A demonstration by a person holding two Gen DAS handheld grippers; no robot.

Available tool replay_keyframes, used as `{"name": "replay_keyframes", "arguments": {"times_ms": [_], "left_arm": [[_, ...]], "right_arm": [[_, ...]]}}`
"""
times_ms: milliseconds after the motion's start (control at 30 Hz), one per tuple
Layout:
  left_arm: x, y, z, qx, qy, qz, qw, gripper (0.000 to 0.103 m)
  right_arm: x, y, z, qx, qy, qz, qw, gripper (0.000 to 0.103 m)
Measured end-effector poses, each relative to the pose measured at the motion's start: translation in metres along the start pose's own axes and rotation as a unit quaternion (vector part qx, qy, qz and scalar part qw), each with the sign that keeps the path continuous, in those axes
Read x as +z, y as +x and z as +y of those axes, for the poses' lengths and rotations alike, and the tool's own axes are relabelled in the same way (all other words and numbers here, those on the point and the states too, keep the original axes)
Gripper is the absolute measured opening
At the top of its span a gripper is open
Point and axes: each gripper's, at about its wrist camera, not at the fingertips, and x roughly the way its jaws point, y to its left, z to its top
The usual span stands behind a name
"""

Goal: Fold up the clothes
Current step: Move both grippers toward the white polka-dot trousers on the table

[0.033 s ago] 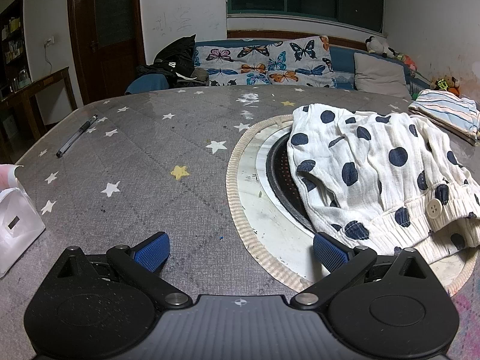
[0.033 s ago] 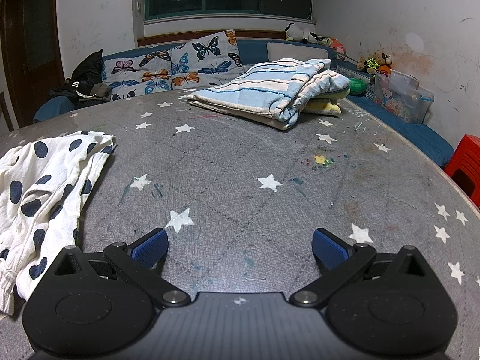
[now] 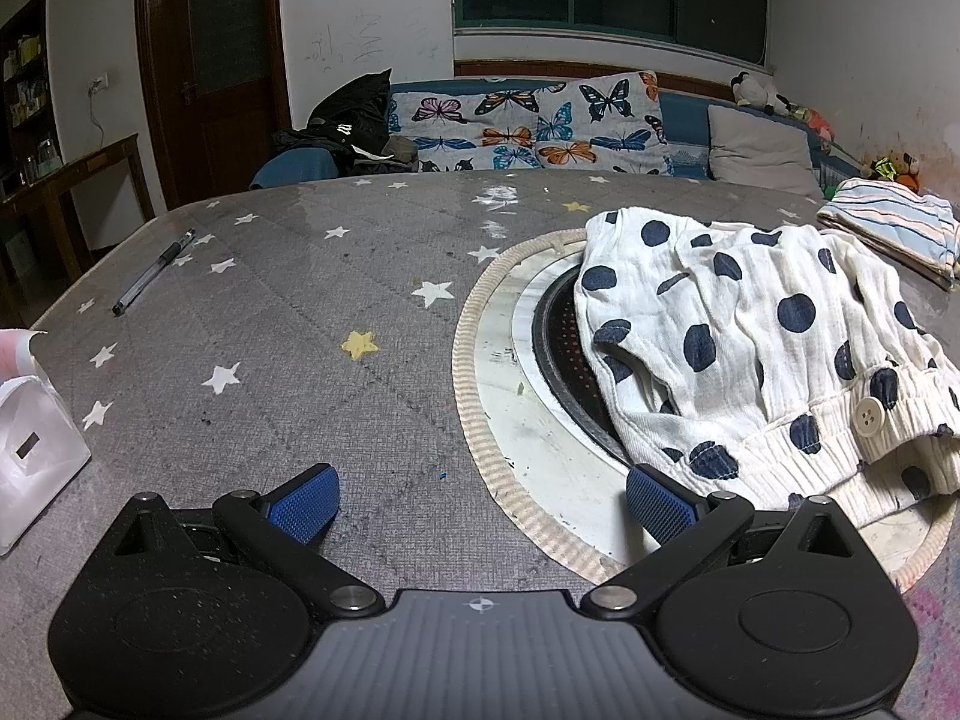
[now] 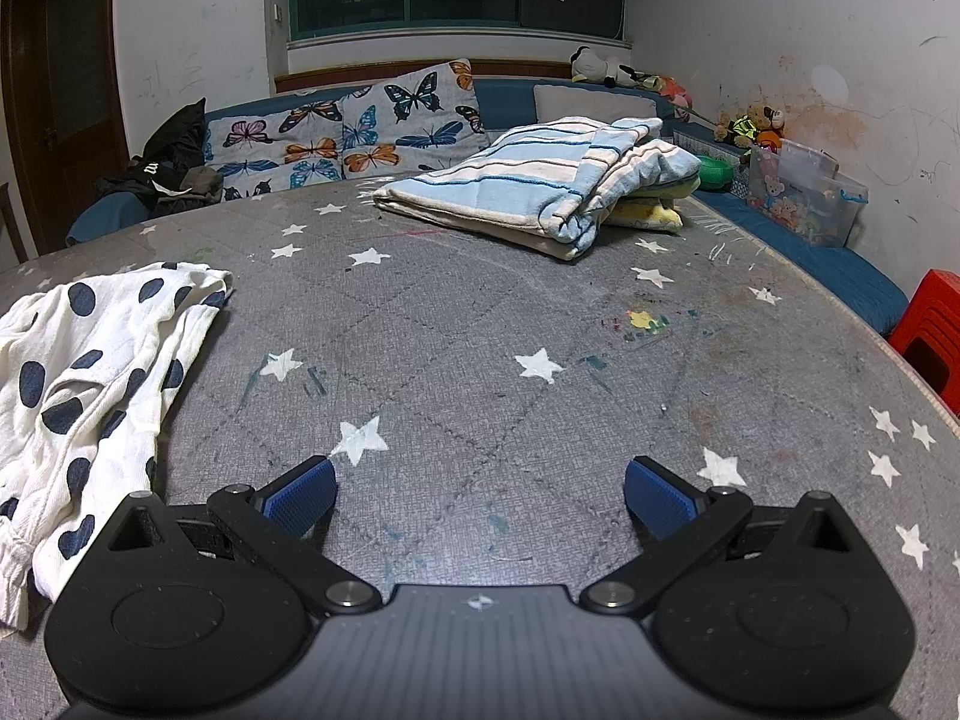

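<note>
The polka-dot garment point(image 3: 762, 348), white with dark blue spots and a ribbed hem carrying a pale button point(image 3: 868, 418), lies crumpled on the worktop point(image 3: 336, 324), draped partly over a round inset plate point(image 3: 516, 420) with a dark ring at its middle. The left claw point(image 3: 480, 495) hangs just short of it, fingers spread wide and grasping nothing; its right finger pad point(image 3: 660, 501) sits near the garment's hem but apart from it. The right claw point(image 4: 477, 495) is likewise released and empty above bare star-printed cloth, with the garment point(image 4: 90, 384) off to its left. A folded striped blanket point(image 4: 540, 180) rests near the far edge. A pen point(image 3: 153, 272) lies at the far left, and a white plastic bag point(image 3: 30, 438) sits at the near left edge.
</note>
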Motion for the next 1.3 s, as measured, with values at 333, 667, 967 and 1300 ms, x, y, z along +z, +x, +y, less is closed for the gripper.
{"name": "replay_keyframes", "arguments": {"times_ms": [333, 667, 967, 1300], "left_arm": [[0.001, -0.003, -0.002, 0.005, 0.000, -0.001, 1.0000, 0.103], [-0.012, -0.016, -0.013, 0.004, -0.006, 0.010, 0.9999, 0.103], [-0.014, -0.030, -0.021, -0.001, -0.015, 0.015, 0.9998, 0.103], [-0.016, -0.047, -0.036, -0.012, -0.010, 0.008, 0.9998, 0.103]], "right_arm": [[-0.006, -0.011, 0.005, 0.001, 0.005, 0.001, 1.000, 0.103], [-0.025, -0.035, 0.015, 0.030, -0.014, 0.000, 0.999, 0.103], [-0.035, -0.060, 0.033, 0.052, -0.032, -0.015, 0.998, 0.103], [-0.040, -0.088, 0.042, 0.074, -0.042, -0.038, 0.996, 0.103]]}}
